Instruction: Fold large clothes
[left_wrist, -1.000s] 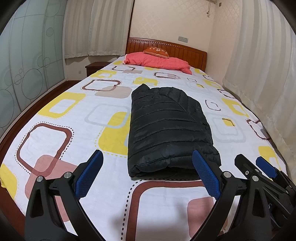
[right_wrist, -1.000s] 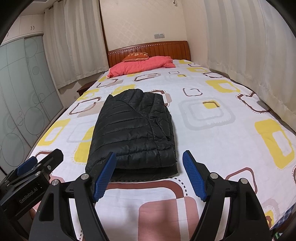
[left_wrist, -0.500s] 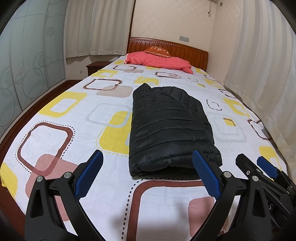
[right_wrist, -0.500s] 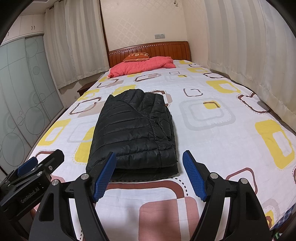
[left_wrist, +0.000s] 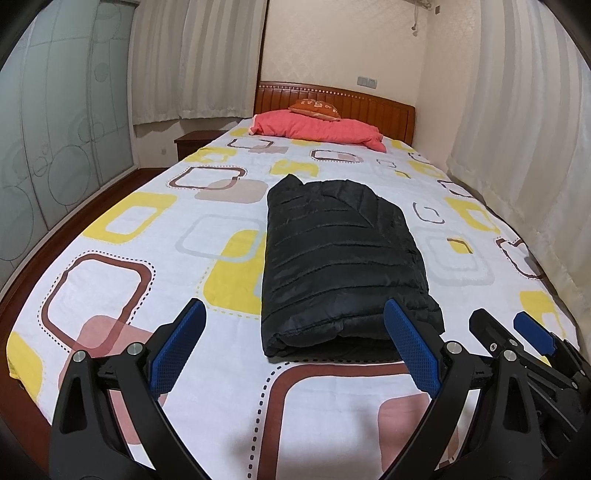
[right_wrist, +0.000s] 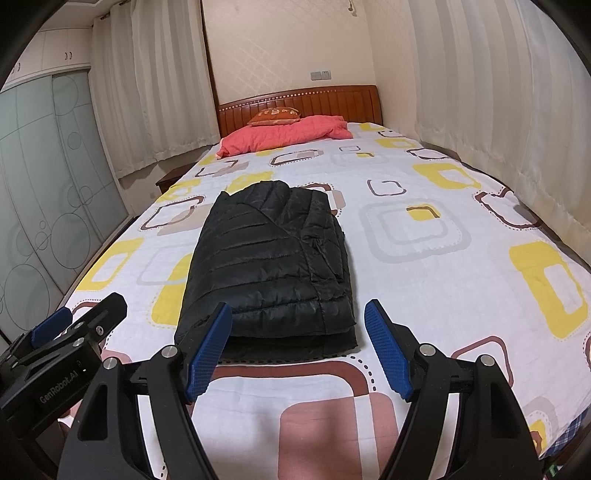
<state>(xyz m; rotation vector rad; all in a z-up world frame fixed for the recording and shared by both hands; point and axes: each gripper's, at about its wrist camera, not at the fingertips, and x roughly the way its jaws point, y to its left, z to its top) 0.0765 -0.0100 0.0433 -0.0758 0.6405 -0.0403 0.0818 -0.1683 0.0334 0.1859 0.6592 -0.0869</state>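
Observation:
A black quilted puffer jacket (left_wrist: 340, 258) lies folded into a long rectangle on the bed, lengthwise toward the headboard; it also shows in the right wrist view (right_wrist: 269, 266). My left gripper (left_wrist: 295, 347) is open and empty, hovering above the foot of the bed just short of the jacket's near edge. My right gripper (right_wrist: 297, 350) is open and empty beside it, also short of the near edge. Each gripper shows in the other's view, the right one (left_wrist: 524, 343) and the left one (right_wrist: 74, 328).
The bed has a white cover (left_wrist: 129, 288) with yellow, brown and pink squares. A pink quilt (left_wrist: 317, 127) and an orange cushion (left_wrist: 314, 107) lie by the wooden headboard (left_wrist: 369, 103). Curtains (right_wrist: 517, 110) hang on the right, frosted wardrobe doors (left_wrist: 44, 155) stand on the left.
Both grippers have drawn back and risen a little from the jacket; the view has tilted up slightly. The jacket has not moved.

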